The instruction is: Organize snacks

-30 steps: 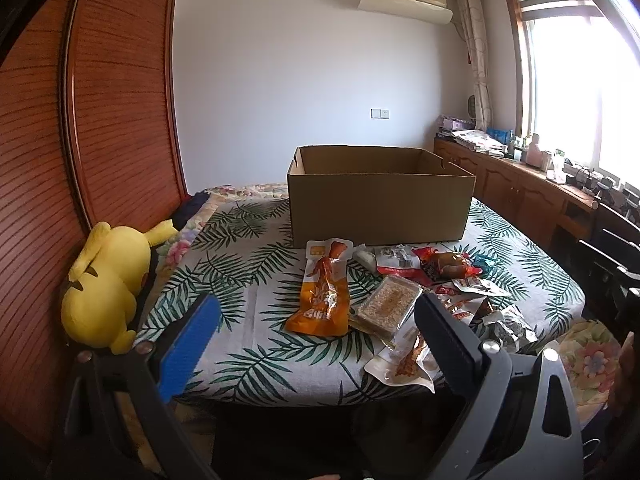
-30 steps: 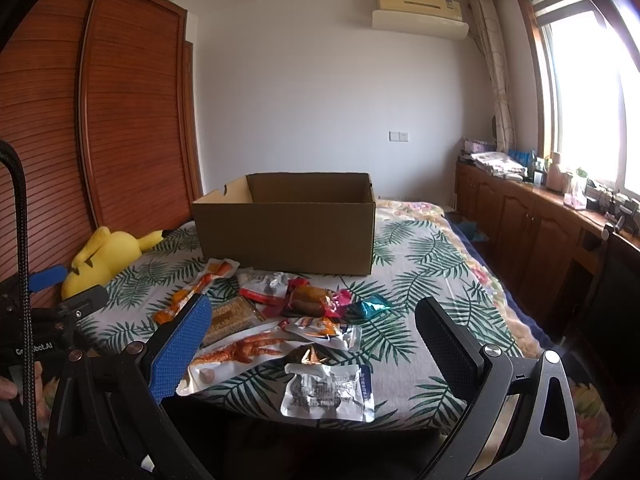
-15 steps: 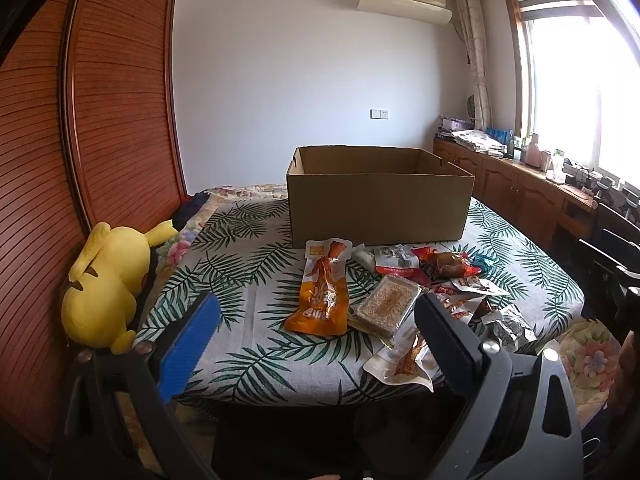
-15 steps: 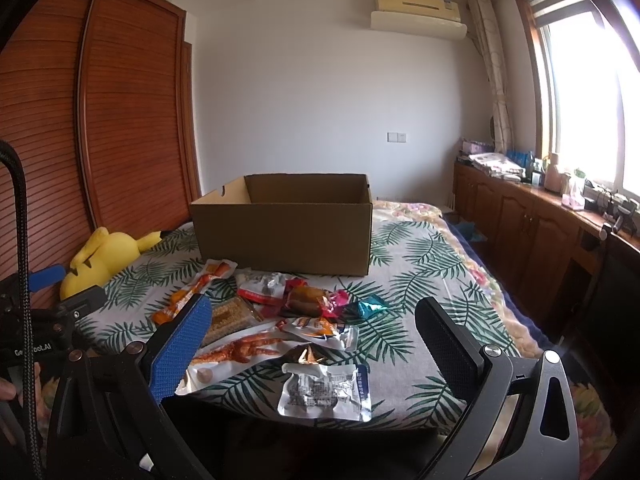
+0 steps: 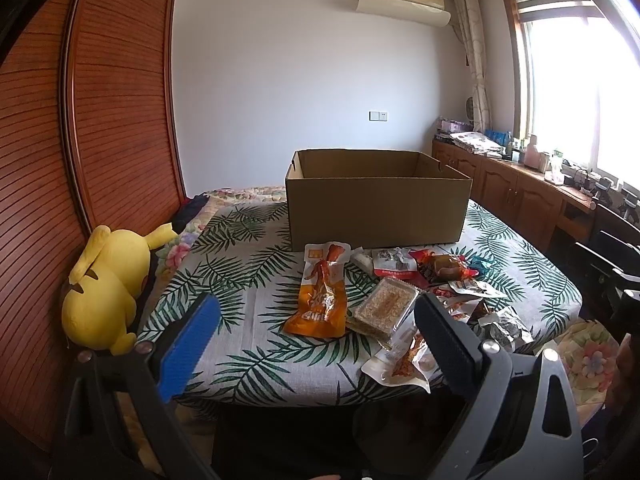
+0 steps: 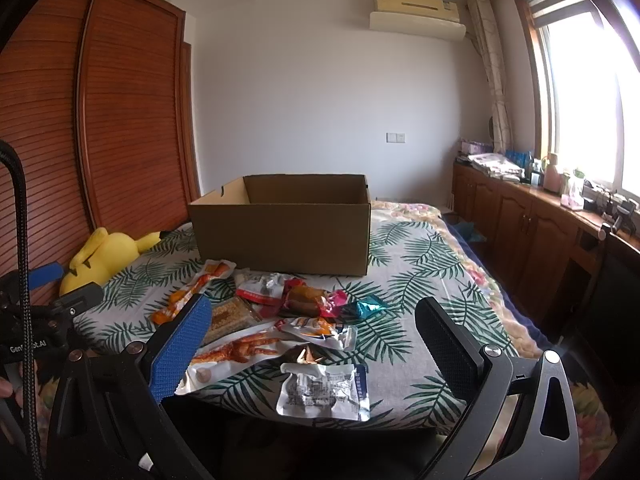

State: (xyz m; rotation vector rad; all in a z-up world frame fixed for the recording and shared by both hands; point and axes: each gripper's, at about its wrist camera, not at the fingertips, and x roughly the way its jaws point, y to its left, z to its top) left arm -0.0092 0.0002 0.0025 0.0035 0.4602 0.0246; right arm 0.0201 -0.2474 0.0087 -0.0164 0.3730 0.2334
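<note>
Both grippers, left gripper (image 5: 316,326) and right gripper (image 6: 312,330), hover with fingers spread wide, gripping nothing, before the bed (image 5: 240,344). Beyond them snack packets (image 6: 280,320) lie scattered on the leaf-print cover, in front of an open cardboard box (image 5: 376,208); a yellow plush toy (image 5: 104,292) lies at the left edge.

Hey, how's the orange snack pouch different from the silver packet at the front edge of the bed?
The orange pouch is long and narrow with bright printing; the silver packet is squarish, foil, with pale print. The orange pouch lies on the left of the pile, nearer the box; the silver packet lies at the front edge, farthest from it. Both lie flat on the leaf-print cover, untouched.
</note>
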